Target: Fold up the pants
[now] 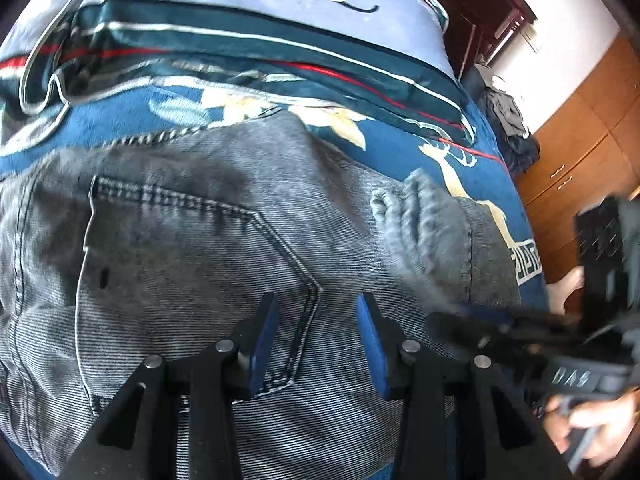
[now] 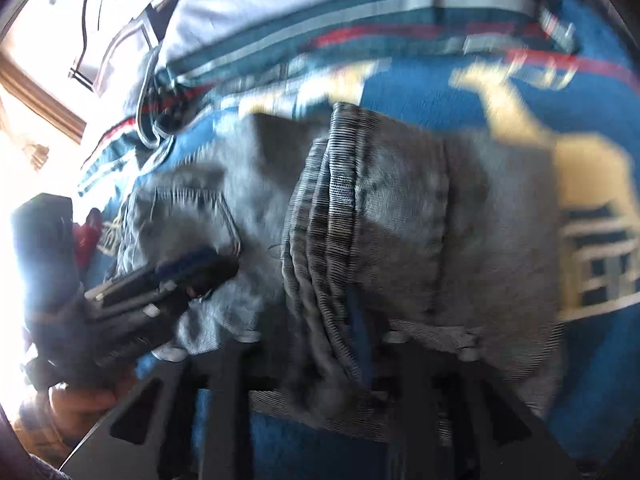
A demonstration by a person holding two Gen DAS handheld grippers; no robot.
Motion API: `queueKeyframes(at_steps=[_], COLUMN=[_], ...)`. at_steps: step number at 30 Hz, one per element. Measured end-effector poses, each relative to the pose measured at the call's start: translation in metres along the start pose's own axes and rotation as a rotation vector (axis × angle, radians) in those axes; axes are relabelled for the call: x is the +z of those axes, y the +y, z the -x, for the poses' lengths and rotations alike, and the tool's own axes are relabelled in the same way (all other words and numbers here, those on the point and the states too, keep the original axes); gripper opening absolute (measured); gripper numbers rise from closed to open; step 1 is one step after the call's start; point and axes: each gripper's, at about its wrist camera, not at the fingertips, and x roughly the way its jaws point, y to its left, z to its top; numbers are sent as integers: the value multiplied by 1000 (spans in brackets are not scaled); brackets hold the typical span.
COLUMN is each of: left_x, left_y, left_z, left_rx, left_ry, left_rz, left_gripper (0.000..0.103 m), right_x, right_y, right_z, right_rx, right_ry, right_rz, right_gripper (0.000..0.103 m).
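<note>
Grey jeans (image 1: 192,248) lie on the bed, spread over the blue blanket (image 1: 400,148), seat side up, with a back pocket (image 1: 192,248) facing us. The left gripper (image 1: 318,344) hangs right over them, fingers (image 1: 262,344) apart with nothing between, the pocket's lower corner showing in the gap.

The right gripper (image 2: 304,344) is off to the left one's right side, low over a bunched ridge of folded denim (image 2: 324,216). That ridge runs straight down between its fingers. The view is blurred, but I see no pinch on the cloth, so I'd call those fingers apart too.

My read: a fold has been laid over and both hands are free, lining up for the next one. The next move calls for each gripper to take an edge of the stack, probably the bunched end by the right fingers and the near edge below the left fingers, then carry it across together so the layers stay square.

Room is decent. Ahead of both sets of fingers there's open blanket up to the striped quilt (image 1: 248,48). Right of the right fingers the bed drops off toward a wooden cabinet (image 1: 580,136), so a sideways sweep there has less margin. The two grippers sit close; they'll want to avoid knocking each other.
</note>
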Motion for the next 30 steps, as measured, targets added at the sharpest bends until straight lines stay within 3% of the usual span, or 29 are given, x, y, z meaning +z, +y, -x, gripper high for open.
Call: queueKeyframes(at_steps=[3, 8, 12, 16, 20, 25, 27, 29, 30], left_x=[1, 7, 12, 9, 0, -16, -16, -16, -16], left_y=[1, -9, -24, -42, -55, -77, -80, -79, -76], left_z=[1, 3, -6, -24, -12, -8, -18, -29, -33], left_rx=[-14, -58, -115, -130, -181, -216, -197, -172, -162], left_ry=[-9, -24, 24, 133, 130, 191, 213, 214, 214], left_rz=[6, 35, 51, 43, 51, -1, 5, 35, 66], left_gripper=[44, 48, 48, 48, 48, 46, 46, 40, 23], right_x=[-5, -18, -37, -53, -71, -87, -86, -83, -81], right_y=[1, -2, -8, -24, -50, -64, -66, -62, -61], right_z=[-1, 47, 77, 86, 96, 93, 87, 81, 77], right_rx=[47, 126, 19, -95, -194, -224, -209, -207, -210], right_ry=[-11, -99, -144, -139, -124, -108, -114, -122, -122], right_rz=[-5, 9, 104, 168, 198, 232, 233, 239, 244], right_gripper=[47, 51, 51, 51, 51, 51, 51, 44, 37])
